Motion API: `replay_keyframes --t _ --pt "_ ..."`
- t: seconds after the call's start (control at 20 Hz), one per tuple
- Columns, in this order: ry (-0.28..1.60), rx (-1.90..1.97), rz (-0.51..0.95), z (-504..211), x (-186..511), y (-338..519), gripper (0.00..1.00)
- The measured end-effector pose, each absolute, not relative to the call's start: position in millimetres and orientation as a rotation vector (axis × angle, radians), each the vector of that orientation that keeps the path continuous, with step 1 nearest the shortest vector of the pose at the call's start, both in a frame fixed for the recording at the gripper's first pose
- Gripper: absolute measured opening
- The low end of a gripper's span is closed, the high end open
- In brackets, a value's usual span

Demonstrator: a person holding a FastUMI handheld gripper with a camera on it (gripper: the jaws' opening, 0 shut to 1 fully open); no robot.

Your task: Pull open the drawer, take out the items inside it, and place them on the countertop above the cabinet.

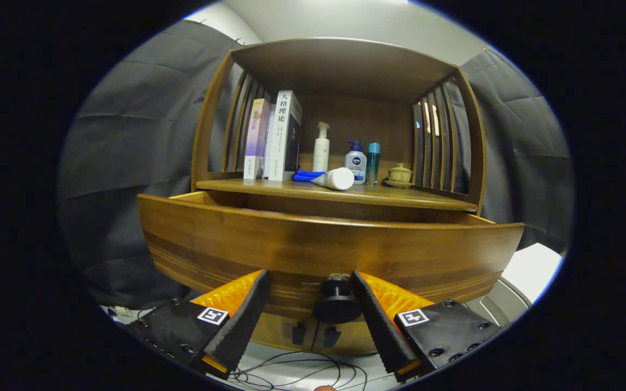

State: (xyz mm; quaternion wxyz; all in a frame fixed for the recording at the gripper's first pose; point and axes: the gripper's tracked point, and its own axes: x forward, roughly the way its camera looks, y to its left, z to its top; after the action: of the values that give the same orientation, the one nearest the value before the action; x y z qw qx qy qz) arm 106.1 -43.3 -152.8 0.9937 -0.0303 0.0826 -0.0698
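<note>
Just ahead of the fingers, the drawer [324, 247] stands pulled out beneath the cabinet's surface [340, 193]. The gripper [308, 282] is spread open, its black knob [337, 304] touching the right finger only.

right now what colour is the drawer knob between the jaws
Black; the drawer knob shows best in the gripper view, between the open jaws.

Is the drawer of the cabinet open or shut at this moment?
Open. The drawer front stands forward of the cabinet, a gap behind its top edge. The hand-held gripper is open, the knob between its fingers.
</note>
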Motion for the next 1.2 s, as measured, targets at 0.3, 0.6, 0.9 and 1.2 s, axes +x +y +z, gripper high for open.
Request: replay_keyframes --t 0.3,0.6,0.9,1.2 --pt "0.170 -0.078 -0.150 -152 141 -49 0.98" --pt "0.178 -0.044 -0.190 -151 170 -58 0.98" --pt "0.162 -0.040 -0.218 -151 187 -65 0.98" --pt "0.158 -0.046 -0.217 -151 208 -71 0.98"
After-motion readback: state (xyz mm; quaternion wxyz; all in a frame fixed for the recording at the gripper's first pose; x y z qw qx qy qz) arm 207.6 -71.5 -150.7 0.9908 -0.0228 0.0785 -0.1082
